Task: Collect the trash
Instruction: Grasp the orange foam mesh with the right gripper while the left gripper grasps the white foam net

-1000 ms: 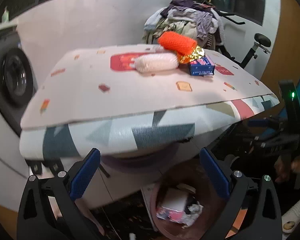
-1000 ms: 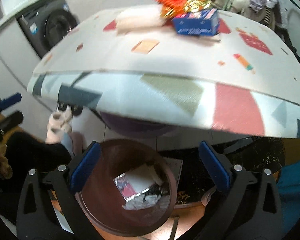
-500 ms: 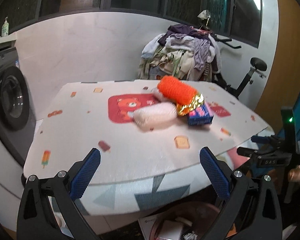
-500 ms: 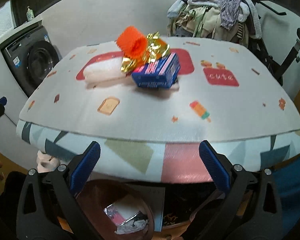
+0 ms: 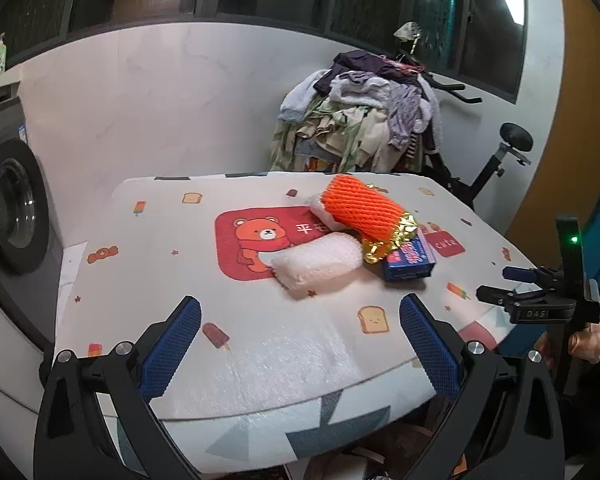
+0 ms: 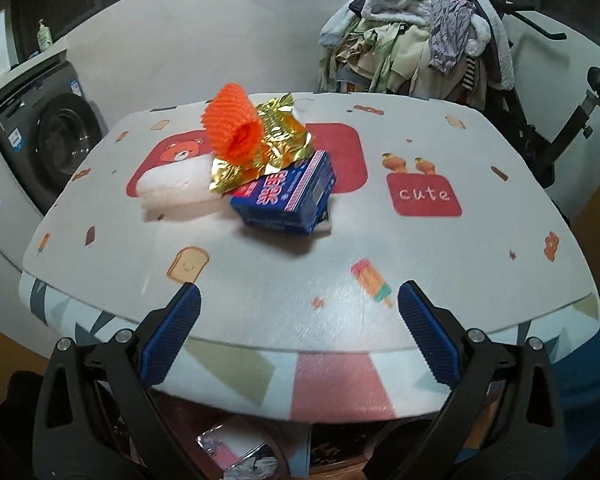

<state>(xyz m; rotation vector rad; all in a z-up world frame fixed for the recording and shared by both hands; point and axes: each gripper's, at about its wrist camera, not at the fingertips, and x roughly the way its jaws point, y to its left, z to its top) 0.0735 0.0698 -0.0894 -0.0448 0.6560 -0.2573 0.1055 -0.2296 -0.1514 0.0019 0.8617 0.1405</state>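
A heap of trash lies mid-table: an orange foam net sleeve [image 5: 362,206] [image 6: 234,128], a crumpled gold foil wrapper [image 5: 392,236] [image 6: 274,144], a blue carton [image 5: 408,260] [image 6: 290,198] and a white foam sleeve [image 5: 316,262] [image 6: 176,184]. My left gripper [image 5: 300,344] hovers open over the table's near edge, empty. My right gripper [image 6: 298,332] is open and empty too, short of the carton; in the left wrist view it shows as the right gripper [image 5: 512,284] at the far right, held by a hand [image 5: 588,342].
The table [image 6: 440,264] wears a printed cloth with bears and ice lollies. Under its front edge, trash [image 6: 240,456] lies in a bin that is mostly hidden. A washing machine [image 5: 8,208] stands left; a clothes pile [image 6: 416,36] on an exercise bike stands behind.
Both grippers rose from the bin under the table to above the tabletop and now face the trash heap. Both stayed open and empty.
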